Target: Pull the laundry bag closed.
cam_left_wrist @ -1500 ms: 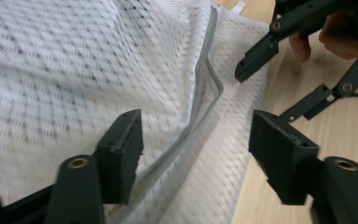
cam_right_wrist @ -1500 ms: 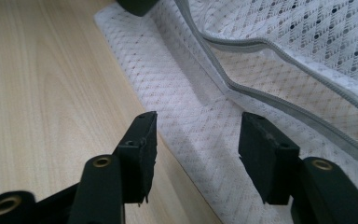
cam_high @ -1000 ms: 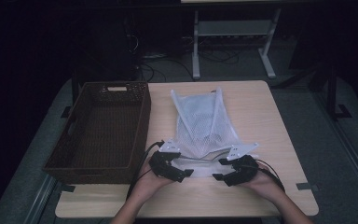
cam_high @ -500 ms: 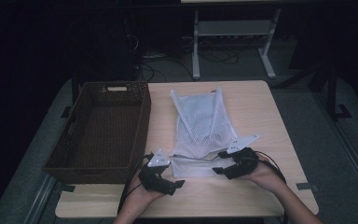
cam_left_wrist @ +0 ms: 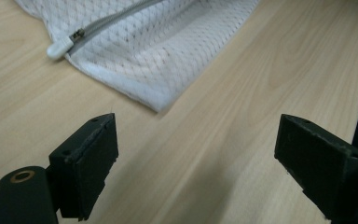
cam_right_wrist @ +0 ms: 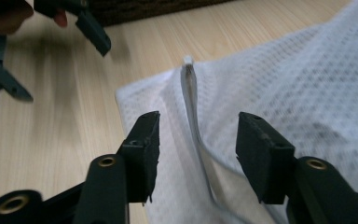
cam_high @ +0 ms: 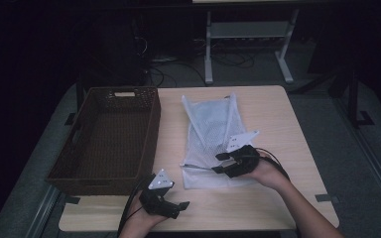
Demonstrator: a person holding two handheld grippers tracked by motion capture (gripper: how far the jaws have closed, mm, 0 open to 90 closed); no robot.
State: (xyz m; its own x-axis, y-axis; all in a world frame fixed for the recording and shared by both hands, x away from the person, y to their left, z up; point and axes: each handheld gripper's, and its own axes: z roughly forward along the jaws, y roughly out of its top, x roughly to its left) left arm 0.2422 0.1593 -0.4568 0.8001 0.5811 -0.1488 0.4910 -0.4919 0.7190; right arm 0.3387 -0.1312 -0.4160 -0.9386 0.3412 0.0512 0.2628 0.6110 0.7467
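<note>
A white mesh bag (cam_high: pixel 213 129) lies flat on the wooden table (cam_high: pixel 283 114), its zipper running along the near edge. My right gripper (cam_high: pixel 221 163) hovers over that edge. Its jaws have just been closing, and the raised zipper strip (cam_right_wrist: pixel 192 109) stands between them, though the pads do not press it. In its own view the right gripper (cam_right_wrist: pixel 198 149) points along the zipper toward the bag's corner. My left gripper (cam_high: pixel 181 206) sits near the table's front edge, open wide over bare wood. From the left gripper (cam_left_wrist: pixel 196 149), the bag's corner and the white zipper pull (cam_left_wrist: pixel 59 47) lie ahead.
A dark brown woven basket (cam_high: pixel 155 130) stands on the left part of the table with nothing in it, close beside the bag. Beyond the far edge are a metal stand (cam_high: pixel 248 34) and cables on the dark floor.
My left gripper has drawn back from the bag's near left corner toward the front edge. My right gripper has shifted left onto the zipper edge and lifted slightly, with its jaws narrower.
</note>
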